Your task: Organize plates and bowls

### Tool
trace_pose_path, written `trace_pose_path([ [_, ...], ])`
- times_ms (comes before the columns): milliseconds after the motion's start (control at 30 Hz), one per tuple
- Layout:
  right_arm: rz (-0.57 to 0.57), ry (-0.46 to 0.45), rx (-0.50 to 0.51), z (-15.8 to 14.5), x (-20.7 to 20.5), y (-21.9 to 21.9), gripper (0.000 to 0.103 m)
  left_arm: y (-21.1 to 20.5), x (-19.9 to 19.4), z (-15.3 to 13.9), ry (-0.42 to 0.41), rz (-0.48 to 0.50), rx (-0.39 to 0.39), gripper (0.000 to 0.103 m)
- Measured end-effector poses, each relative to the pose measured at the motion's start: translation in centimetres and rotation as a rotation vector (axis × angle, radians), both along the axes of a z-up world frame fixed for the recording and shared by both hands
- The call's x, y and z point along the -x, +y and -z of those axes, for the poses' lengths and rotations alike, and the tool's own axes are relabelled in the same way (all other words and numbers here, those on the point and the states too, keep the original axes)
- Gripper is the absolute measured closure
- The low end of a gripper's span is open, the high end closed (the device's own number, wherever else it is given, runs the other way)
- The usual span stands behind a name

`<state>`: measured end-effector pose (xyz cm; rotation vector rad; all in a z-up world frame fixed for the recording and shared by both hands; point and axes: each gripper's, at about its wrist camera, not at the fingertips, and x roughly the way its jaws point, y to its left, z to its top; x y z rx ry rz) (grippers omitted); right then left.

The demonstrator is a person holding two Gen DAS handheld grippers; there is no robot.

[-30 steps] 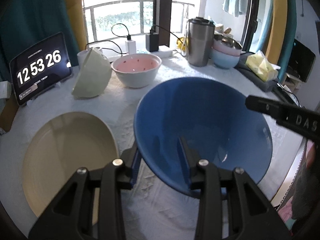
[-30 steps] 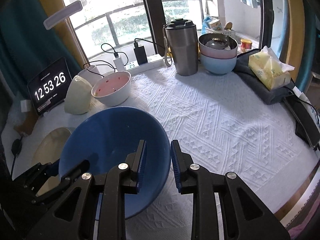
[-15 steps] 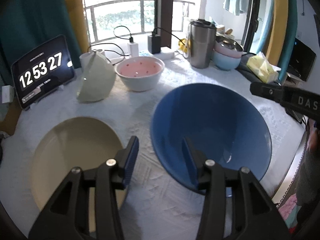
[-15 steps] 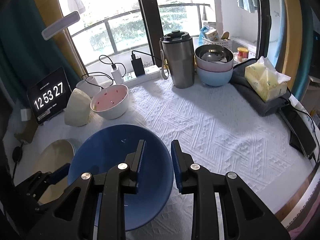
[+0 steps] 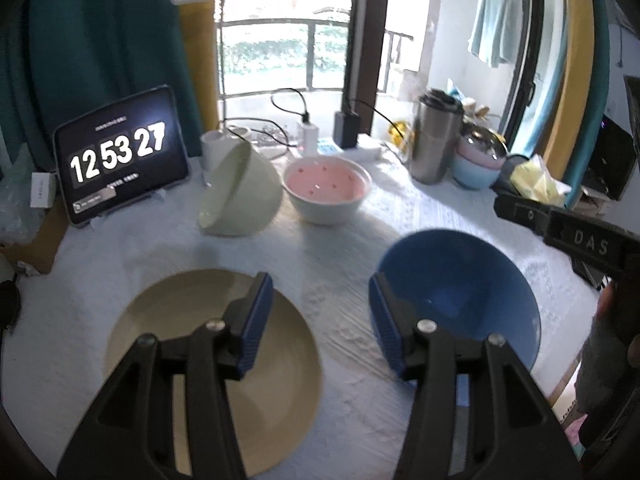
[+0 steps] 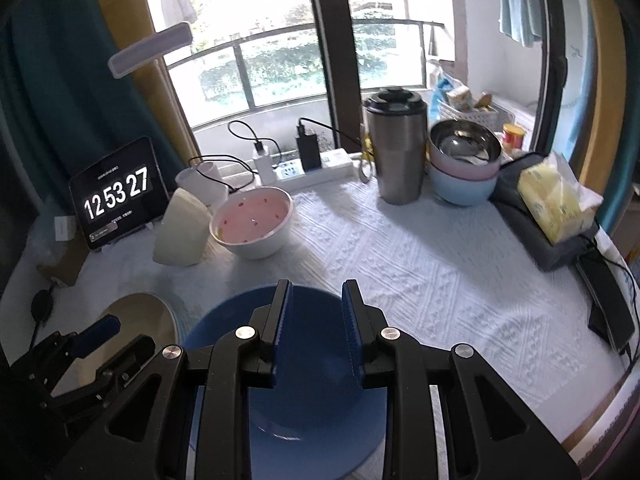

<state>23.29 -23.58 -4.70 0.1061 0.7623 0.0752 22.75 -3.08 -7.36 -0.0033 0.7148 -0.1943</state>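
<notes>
The left tool [image 5: 320, 320] hangs wide apart, holding nothing, above the gap between the beige plate [image 5: 208, 376] and the blue bowl [image 5: 472, 300] on the white tabletop [image 6: 420, 272]. The right tool [image 6: 316, 332] hovers over that bowl, parted narrowly and empty. Farther back, a pink bowl [image 6: 253, 232] sits beside a tipped pale-green bowl [image 5: 240, 196].
</notes>
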Motion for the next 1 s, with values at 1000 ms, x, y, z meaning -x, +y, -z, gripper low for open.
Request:
trace_pose_path([
  [1000,-0.187,-0.029,0.069,-1.4,-7.2,10.9,0.076,9.7,-7.3,-0.2,-0.035,-0.154,0.009,0.051],
])
